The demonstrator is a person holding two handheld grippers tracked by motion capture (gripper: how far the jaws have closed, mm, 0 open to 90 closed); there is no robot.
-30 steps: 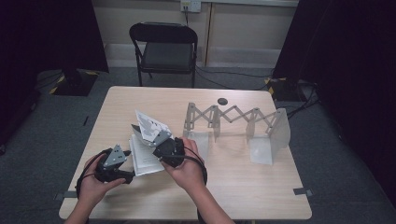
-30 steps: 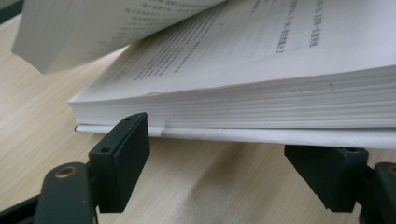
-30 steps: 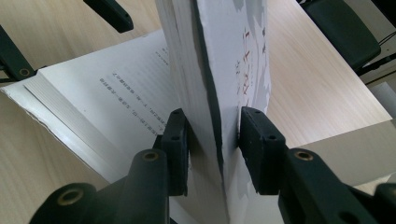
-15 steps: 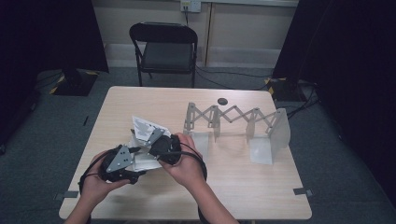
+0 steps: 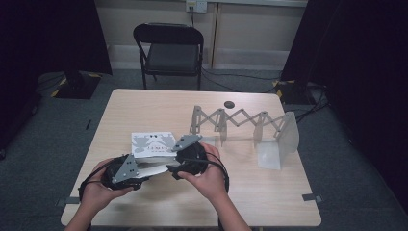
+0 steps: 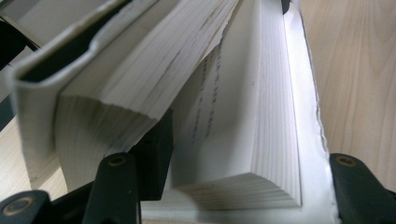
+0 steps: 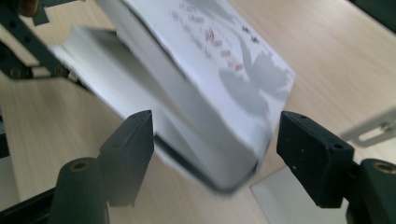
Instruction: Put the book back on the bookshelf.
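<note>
**Book between two hand-held grippers, near table edge**

We see a white-covered paperback book with grey butterfly shapes on its cover [image 5: 153, 144] lying on the light wooden table [image 5: 159, 103], towards the person's side, left of centre. The left gripper [image 5: 144, 174] sits at the book's near edge, held in the left hand [image 5: 98, 185]. In the left gripper view, one black jaw is pushed in between the pages and the other sits outside the far cover, on the table side; the jaws stand apart with a block of pages [image 6: 243, 116] between them. We can't tell if they actually pinch it.

The right gripper [image 5: 173, 169], in the right hand [image 5: 209, 175], is at the book's right side. In the right gripper view its two jaws are wide apart, on either side of the book's corner [image 7: 233, 154], not touching it. The book looks tilted and slightly blurred there.

Further back on the table: a grey accordion-style folding rack with frosted plastic panels [image 5: 243, 122], and a small round black object [image 5: 229, 104] near the far edge. A black folding chair [image 5: 169, 53] stands beyond the table.
</note>
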